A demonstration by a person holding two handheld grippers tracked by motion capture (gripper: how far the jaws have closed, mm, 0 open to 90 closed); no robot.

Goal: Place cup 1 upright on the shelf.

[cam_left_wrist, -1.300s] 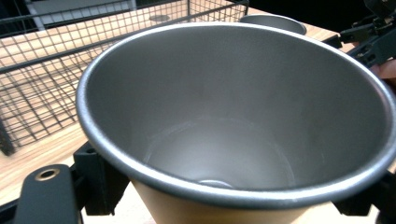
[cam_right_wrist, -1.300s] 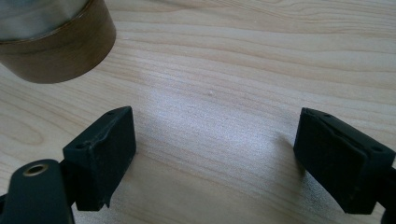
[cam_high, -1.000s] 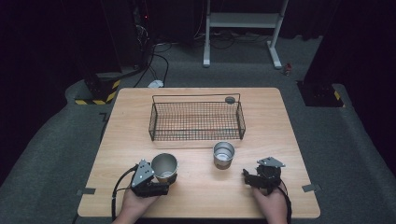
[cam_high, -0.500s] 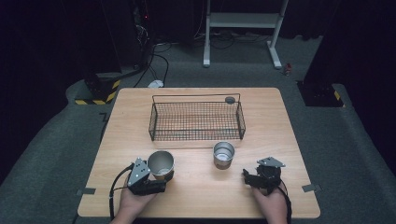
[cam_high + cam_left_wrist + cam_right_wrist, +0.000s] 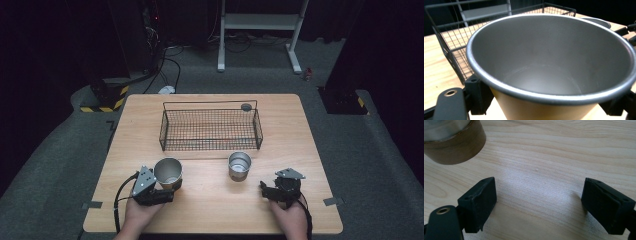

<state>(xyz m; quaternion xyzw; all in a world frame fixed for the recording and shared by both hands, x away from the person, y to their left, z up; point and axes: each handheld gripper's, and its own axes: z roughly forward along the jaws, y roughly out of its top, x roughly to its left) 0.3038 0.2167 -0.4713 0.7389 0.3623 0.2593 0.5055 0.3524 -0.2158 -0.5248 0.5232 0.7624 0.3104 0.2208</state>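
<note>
A wide-mouthed steel cup (image 5: 168, 172) with a tan outside sits pinched, tilted, in the left hand-held gripper (image 5: 165, 189); the right hand-held gripper (image 5: 265, 189) rests spread on the table (image 5: 210, 210).

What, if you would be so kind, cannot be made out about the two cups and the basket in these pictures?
- Left gripper view: the held cup hides its own base and most of the wire basket.
- Right gripper view: the frame edge cuts off the second cup above its base.
- High view: the small dark object at the basket's far rim is too small to identify.
- High view: whether the left claw lifts its cup off the table is unclear.
</note>
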